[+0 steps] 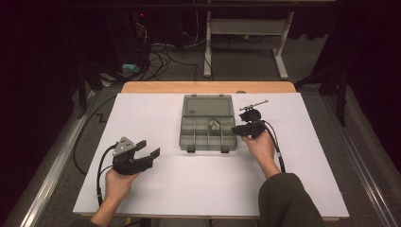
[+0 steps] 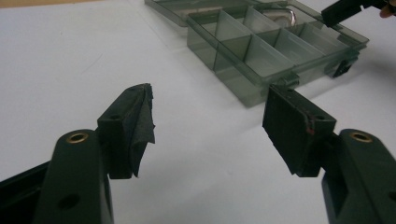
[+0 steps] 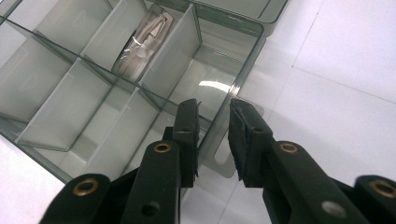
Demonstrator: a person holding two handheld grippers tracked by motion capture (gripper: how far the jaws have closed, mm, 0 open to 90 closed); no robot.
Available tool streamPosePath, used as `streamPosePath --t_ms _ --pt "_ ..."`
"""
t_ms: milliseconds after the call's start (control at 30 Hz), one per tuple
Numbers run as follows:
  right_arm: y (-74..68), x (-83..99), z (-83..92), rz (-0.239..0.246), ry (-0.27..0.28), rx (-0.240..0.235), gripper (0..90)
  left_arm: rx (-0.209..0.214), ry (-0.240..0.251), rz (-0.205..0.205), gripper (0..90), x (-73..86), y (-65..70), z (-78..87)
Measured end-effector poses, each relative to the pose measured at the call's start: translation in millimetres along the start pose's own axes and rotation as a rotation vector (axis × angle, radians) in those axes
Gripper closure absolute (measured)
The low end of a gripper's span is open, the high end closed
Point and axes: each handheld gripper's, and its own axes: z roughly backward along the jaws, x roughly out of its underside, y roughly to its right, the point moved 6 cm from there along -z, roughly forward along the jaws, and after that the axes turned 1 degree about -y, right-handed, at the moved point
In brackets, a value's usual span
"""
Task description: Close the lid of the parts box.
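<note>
My high view looks forward and down over the whole table (image 1: 142, 198). The left gripper view sits low, facing the compartment box (image 2: 261, 51) from some way off. The right gripper view looks steeply down, close over that box's (image 3: 93, 93) edge (its corner, I think). All three share it.

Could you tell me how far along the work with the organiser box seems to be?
Done: the organiser box lies open, a small metal item in one compartment. In hand: the right claw straddles its side wall, nearly closed. Left: other compartments look empty; the left claw waits open.
</note>
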Motion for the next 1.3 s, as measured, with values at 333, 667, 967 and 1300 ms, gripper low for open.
streamPosePath --t_ms 333,667,967,1300 --pt "0.0 0.1 -0.1 0.003 0.003 -0.001 73.0 0.002 -0.020 -0.014 33.9 -19.6 6.8 -29.2" --pt "-0.3 0.1 0.0 0.003 0.000 0.002 73.1 0.007 -0.087 0.023 36.6 -33.2 3.2 -46.5" --pt "0.0 -0.1 0.1 0.002 -0.005 -0.002 73.2 0.016 -0.161 0.051 40.6 -47.5 -0.1 -64.7" --pt "0.4 -0.7 0.1 -0.005 -0.011 -0.007 73.3 0.014 -0.211 0.027 39.5 -67.1 -0.2 -85.9"
